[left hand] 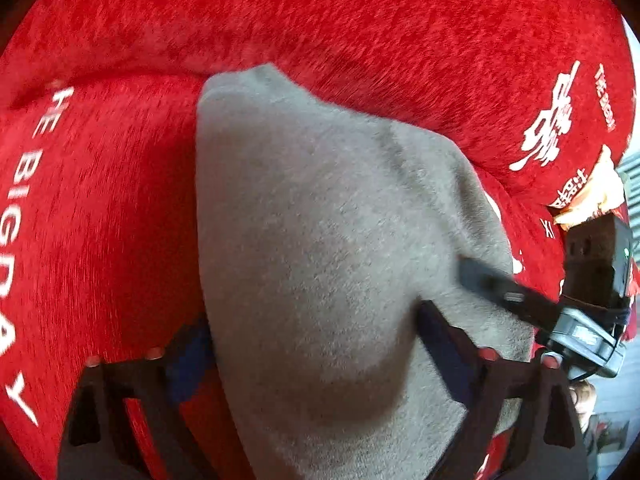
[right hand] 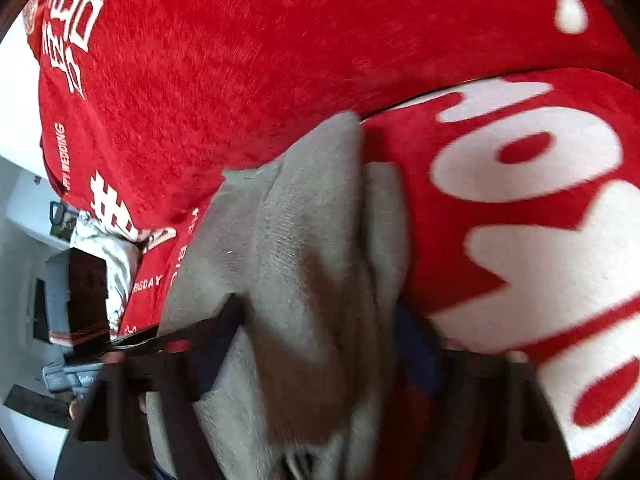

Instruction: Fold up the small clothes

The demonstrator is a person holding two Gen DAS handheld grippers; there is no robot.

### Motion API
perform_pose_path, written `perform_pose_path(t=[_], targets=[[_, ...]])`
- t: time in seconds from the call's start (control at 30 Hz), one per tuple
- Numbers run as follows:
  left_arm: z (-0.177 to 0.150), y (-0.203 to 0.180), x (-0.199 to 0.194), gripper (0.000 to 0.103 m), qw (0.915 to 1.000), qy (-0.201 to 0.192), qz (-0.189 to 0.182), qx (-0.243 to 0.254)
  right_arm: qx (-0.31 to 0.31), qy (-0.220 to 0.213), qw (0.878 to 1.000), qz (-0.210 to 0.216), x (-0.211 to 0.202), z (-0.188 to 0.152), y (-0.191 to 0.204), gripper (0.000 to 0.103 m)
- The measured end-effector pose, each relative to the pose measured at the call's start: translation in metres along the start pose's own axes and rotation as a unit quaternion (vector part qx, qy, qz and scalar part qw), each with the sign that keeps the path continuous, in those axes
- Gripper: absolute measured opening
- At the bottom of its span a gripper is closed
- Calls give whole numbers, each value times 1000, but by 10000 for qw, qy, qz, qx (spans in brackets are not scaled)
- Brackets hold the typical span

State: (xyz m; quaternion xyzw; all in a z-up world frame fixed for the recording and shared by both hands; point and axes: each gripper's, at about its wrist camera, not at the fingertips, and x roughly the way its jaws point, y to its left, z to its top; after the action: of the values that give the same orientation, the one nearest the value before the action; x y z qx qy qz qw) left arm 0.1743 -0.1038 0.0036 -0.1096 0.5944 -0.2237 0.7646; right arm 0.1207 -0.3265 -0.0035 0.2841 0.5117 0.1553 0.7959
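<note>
Grey cloth between both grippers, over a red printed cover

Left wrist view: the grey garment [left hand: 328, 264] lies bunched on the red cover [left hand: 360, 20], filling the wide-standing left gripper [left hand: 316, 332]; whether its pads press, I cannot tell. Right wrist view: the right gripper [right hand: 320, 340] stands half-closed around folds of the garment [right hand: 312, 240]; actual pinch unclear. A loose or uneven hold could let layers slip, skewing the fold.
</note>
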Motion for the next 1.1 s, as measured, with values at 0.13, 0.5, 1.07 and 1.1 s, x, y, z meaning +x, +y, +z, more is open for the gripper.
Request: perform_pose_path(t=[0.13,0.5,1.07,1.1], targets=[[-2,-4,-6,63,9996,-190,-55,183,-294,-10,9995,-151,7,-3,19,41],[-14,-21,-20,54,9978,-523,269,304,-558,-266,9971,-450,-12,-15,48,38],[-48,-20,-41,52,9964,-484,550,436,-709,-258,9948,-690,-18,-38,76,38],[-50,-19,-40,53,9963,-497,565,414,-689,-239,9947,-726,-17,-39,76,42]])
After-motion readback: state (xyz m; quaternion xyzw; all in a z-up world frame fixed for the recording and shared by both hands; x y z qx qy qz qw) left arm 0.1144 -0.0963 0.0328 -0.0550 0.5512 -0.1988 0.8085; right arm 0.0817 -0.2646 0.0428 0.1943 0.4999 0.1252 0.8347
